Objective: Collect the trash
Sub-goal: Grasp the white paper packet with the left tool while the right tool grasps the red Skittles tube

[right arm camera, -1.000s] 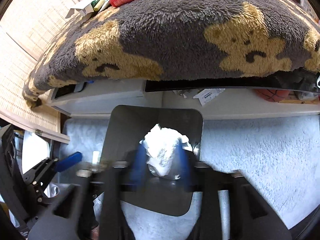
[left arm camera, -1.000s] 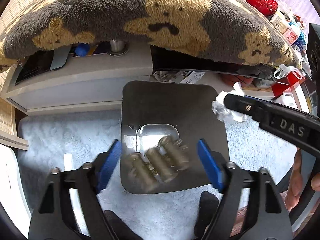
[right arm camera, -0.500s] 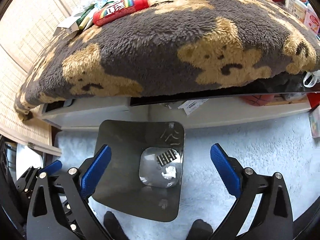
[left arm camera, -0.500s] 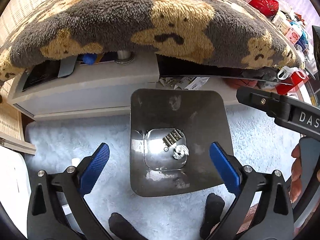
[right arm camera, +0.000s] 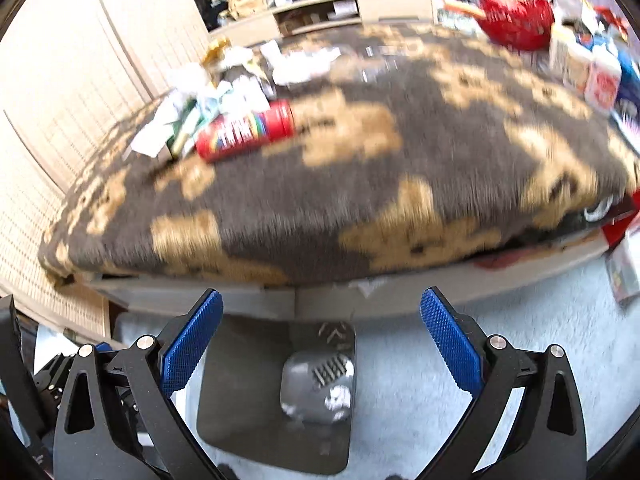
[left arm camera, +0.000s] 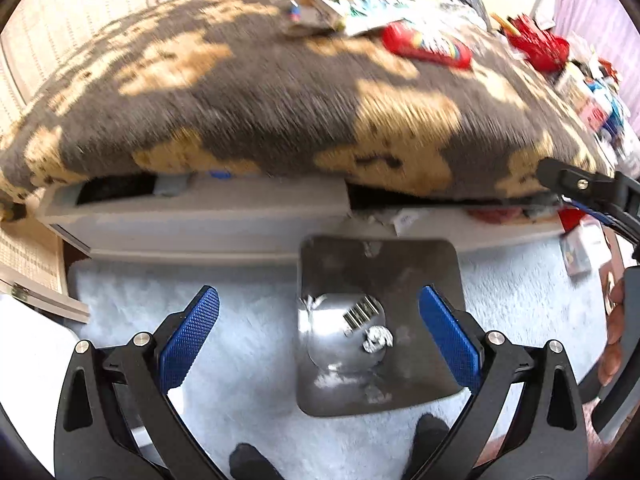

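From my left wrist camera, the left gripper (left arm camera: 318, 324) has its jaws spread wide and holds nothing. The metal trash bin (left arm camera: 380, 272) stands on the pale shaggy rug (left arm camera: 248, 356) below and just right of centre between the jaws; a crumpled white wad (left arm camera: 377, 338) lies on its shiny bottom. Ahead of the jaws is a bed under a grey bear-print blanket (left arm camera: 280, 120), with a red tube (left arm camera: 426, 46) and paper scraps on top.

From my right wrist camera, the right gripper (right arm camera: 322, 332) is likewise wide open and empty. The bin (right arm camera: 240, 380) sits below between the jaws, towards the left one, with the wad (right arm camera: 336, 398) inside. The red tube (right arm camera: 246, 130) lies ahead and left on the blanket (right arm camera: 400, 184), beside a litter of crumpled paper (right arm camera: 224, 92).
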The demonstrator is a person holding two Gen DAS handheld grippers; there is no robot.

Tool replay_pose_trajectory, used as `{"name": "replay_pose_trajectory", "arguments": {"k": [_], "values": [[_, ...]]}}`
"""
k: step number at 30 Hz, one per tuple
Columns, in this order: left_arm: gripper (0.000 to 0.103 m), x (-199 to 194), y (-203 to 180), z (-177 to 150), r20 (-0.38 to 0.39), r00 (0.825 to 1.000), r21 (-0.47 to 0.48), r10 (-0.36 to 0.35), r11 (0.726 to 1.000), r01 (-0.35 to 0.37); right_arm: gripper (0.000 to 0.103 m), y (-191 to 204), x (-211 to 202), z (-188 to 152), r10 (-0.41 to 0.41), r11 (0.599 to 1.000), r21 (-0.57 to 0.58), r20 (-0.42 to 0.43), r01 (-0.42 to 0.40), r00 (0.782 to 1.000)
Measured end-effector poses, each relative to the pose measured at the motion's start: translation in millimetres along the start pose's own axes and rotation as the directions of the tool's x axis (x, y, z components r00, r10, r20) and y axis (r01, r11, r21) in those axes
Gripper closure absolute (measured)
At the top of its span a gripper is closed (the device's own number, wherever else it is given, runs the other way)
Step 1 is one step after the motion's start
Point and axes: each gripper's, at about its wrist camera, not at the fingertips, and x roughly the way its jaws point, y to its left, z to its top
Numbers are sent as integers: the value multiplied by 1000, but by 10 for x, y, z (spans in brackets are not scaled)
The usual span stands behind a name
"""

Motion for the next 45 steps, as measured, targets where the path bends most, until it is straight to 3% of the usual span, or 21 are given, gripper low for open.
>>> {"name": "replay_pose_trajectory", "arguments": {"k": [13, 21, 32, 35, 39, 45], "values": [[8, -283, 506, 867, 124, 987, -70, 100, 993, -92, 3, 430, 216, 566, -10, 993, -115, 77, 19, 997], [9, -355, 485, 1494, 207, 977, -49, 55, 998, -46, 3, 578, 408, 678, -37, 987, -152, 145, 60, 989], [14, 98, 254, 1860, 157, 988, 19, 3, 1000, -6, 3, 654, 735, 774, -76, 978, -182, 147, 102, 986], [22, 226, 238, 1902, 134, 991, 18, -7, 1000, 5, 3, 670, 785, 785, -88, 975, -189, 156, 117, 984], [32, 320, 243, 1934, 116, 992, 11, -40, 999, 39, 4, 698, 855, 810, -82, 974, -196, 152, 111, 985], [32, 375, 249, 1967, 112, 992, 4, -58, 998, 58, 4, 770, 895, 829, -39, 981, -183, 135, 64, 990]]}}
